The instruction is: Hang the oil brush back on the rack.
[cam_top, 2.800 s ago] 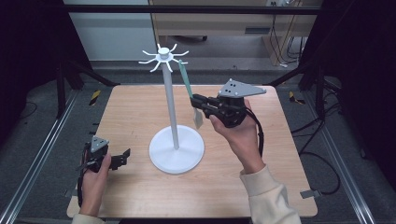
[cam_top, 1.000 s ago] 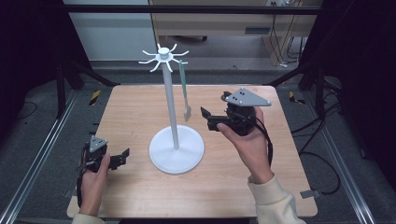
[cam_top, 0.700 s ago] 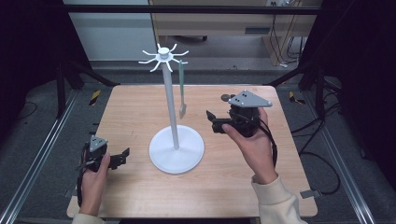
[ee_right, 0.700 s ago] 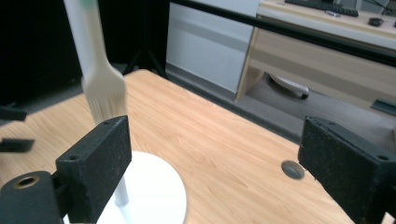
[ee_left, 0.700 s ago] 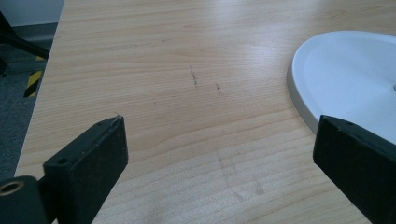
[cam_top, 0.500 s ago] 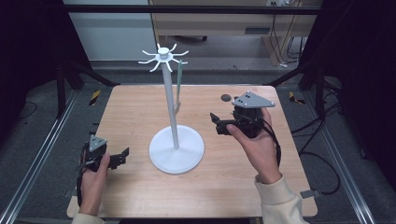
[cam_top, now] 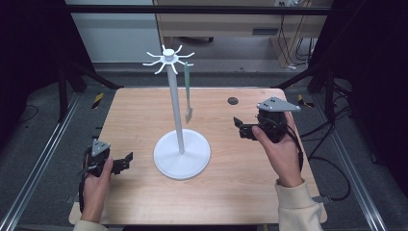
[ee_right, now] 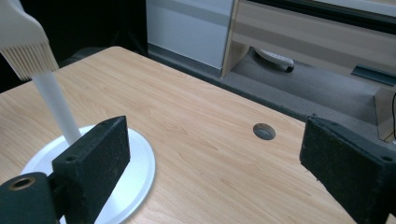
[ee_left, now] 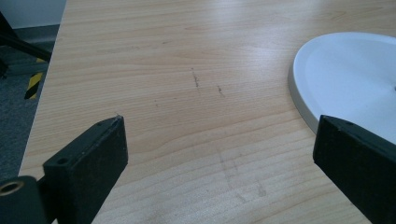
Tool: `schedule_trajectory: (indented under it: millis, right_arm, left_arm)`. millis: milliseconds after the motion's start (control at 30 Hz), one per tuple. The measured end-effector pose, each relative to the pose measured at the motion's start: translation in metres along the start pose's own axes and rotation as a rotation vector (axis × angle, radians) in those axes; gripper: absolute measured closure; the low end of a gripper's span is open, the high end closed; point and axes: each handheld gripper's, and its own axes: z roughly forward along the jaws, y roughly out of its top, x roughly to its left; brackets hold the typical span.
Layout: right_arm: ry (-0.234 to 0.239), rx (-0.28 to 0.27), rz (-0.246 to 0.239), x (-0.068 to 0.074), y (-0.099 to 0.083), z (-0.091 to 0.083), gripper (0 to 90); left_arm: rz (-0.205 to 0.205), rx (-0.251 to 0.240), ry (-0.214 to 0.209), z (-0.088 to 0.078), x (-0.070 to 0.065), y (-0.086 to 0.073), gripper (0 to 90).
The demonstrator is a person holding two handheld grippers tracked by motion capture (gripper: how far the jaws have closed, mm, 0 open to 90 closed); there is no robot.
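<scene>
A pale wood-grain worktop (cam_top: 144,110) with rounded corners carries a white stand (cam_top: 181,153) near its centre: a flat round disc base, matte and smooth, with a thin straight pole rising to a small hub that fans out short curved prongs like spokes. From a prong at about 3 o'clock of the hub hangs a slim grey-green brush (cam_top: 187,91), its long narrow handle straight down and its pale head of fine ribbed bristles at the bottom, just beside the pole and clear of the base.

At 3 o'clock of the stand, well apart from it, the right gripper (cam_top: 240,127) is held above the worktop in a hand (cam_top: 281,147) with a cream sleeve, a grey 3-cornered plate on top. In the right gripper view its 2 blocky black jaws are spread wide with nothing between them, framing bare wood, a small round dark grommet (ee_right: 264,131) and, at 10 o'clock, the brush bristles (ee_right: 23,46).

At 8 o'clock of the stand, the left gripper (cam_top: 126,159) sits low near the worktop's edge in the other hand (cam_top: 96,185). Its matte black jaws are also spread wide and hold nothing; the curved rim of the white base (ee_left: 327,84) lies at 2 o'clock of the left gripper view, over lightly scuffed wood.
</scene>
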Motion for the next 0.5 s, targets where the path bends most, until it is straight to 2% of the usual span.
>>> schedule_trajectory:
  millis: [233,500]
  right_arm:
    - [-0.014,0.048,0.017,-0.014,-0.015,0.007,9.0]
    - [-0.034,0.088,0.046,-0.029,-0.035,0.015,9.4]
  left_arm:
    - [0.020,-0.004,0.003,-0.002,-0.002,0.000,2.7]
    - [0.012,-0.016,0.001,-0.003,-0.001,0.000,2.7]
